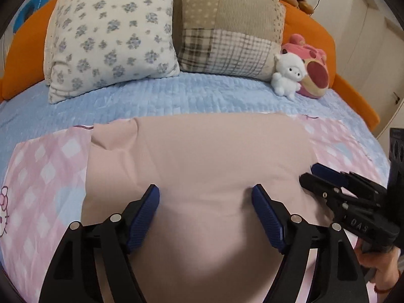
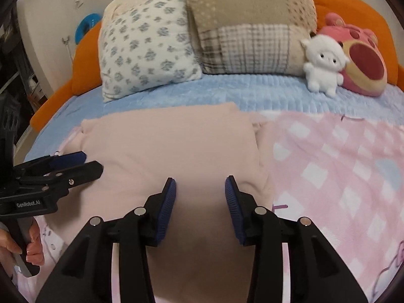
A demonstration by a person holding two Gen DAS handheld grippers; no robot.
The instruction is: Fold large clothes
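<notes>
A folded pale pink garment (image 1: 202, 161) lies flat on a pink checked blanket (image 1: 45, 176) on the bed. It also shows in the right wrist view (image 2: 171, 146). My left gripper (image 1: 205, 193) is open and empty, hovering over the garment's near part. It shows from the side in the right wrist view (image 2: 85, 162) at the garment's left edge. My right gripper (image 2: 200, 184) is open and empty above the garment's near right part. It shows in the left wrist view (image 1: 310, 173) at the garment's right edge.
A floral pillow (image 1: 113, 35) and a patchwork pillow (image 1: 227, 25) lean on the orange headboard (image 1: 310, 32). A white plush toy (image 1: 287, 73) and a pink plush (image 1: 315, 73) sit at the back right. A blue quilt (image 1: 176, 96) covers the bed.
</notes>
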